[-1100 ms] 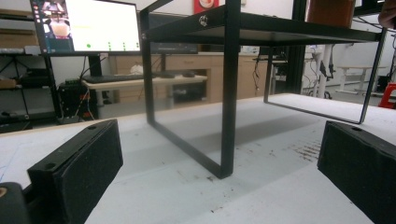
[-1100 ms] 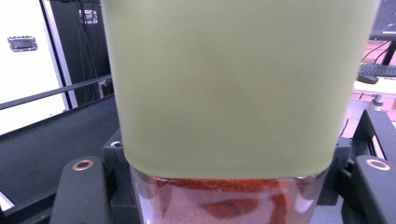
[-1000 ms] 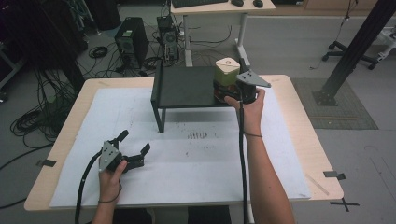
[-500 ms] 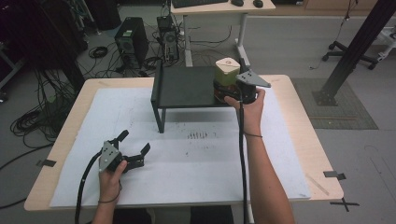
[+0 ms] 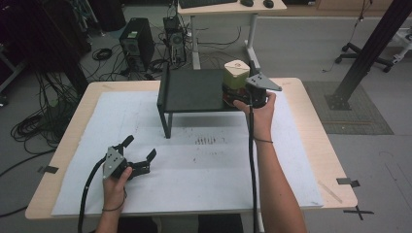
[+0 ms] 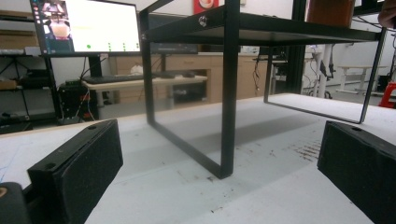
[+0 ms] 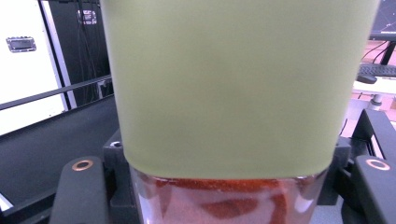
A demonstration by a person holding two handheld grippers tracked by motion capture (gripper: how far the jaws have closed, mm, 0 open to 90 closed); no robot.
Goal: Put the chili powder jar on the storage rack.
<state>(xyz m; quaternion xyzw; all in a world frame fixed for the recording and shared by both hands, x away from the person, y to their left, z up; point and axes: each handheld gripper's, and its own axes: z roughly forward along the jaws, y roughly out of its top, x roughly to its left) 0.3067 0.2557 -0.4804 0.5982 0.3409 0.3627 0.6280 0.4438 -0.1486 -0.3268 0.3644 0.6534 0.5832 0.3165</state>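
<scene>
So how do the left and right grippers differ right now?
The left gripper sits low over the white table cover with its jaws spread wide and nothing between them. The right gripper is raised to the black shelf, its jaws either side of a jar with a pale green lid. Both are hand-held, black, and trail a cable.

A light wooden table [image 5: 311,126] is seen covered across most of its top by a white sheet [image 5: 204,170]; a black metal stand [image 5: 194,90] is set on the far part of that sheet; a jar [image 5: 236,77] with a pale green lid is placed on the stand's right end; dark specks [image 5: 210,141] are scattered on the sheet just in front of the stand; strips of tape [image 5: 349,181] are stuck at the table's edges, well apart from the stand.
</scene>
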